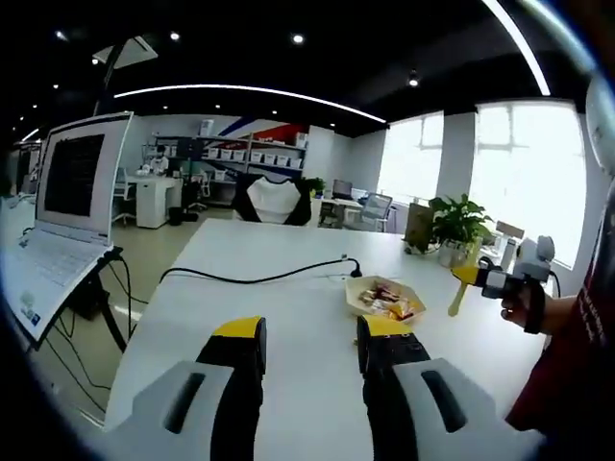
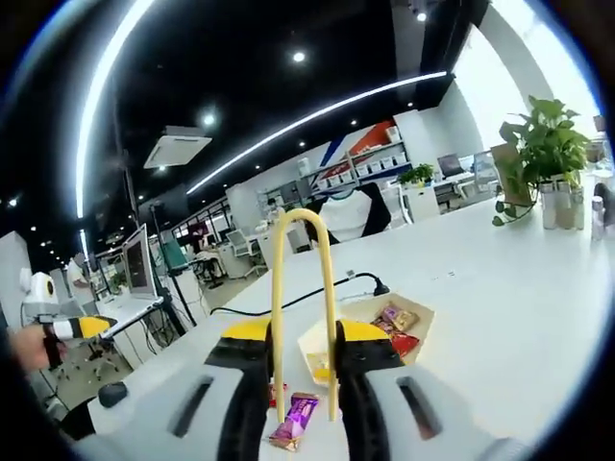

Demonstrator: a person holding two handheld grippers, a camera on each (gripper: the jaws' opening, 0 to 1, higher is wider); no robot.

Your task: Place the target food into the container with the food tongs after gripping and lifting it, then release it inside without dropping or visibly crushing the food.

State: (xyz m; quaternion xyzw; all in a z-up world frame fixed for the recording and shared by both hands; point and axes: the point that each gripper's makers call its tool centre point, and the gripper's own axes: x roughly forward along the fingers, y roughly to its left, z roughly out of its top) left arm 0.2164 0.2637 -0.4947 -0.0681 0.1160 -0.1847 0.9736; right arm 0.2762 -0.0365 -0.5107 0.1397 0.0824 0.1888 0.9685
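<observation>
Right claw (image 2: 303,370) clenched on yellow tongs (image 2: 303,288), tips straddling purple candy (image 2: 296,420) at bottom middle on tabletop (image 2: 500,298); paper tray (image 2: 370,331) just beyond, upper right; left claw (image 1: 309,351) released

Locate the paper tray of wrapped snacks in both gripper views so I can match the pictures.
Left gripper view: the paper tray sits right of centre on the white table, just beyond the left gripper.
Right gripper view: the tray lies right of centre, past the yellow tongs in the right gripper.
Shared landmark: the black cable runs across the table behind the tray.
</observation>
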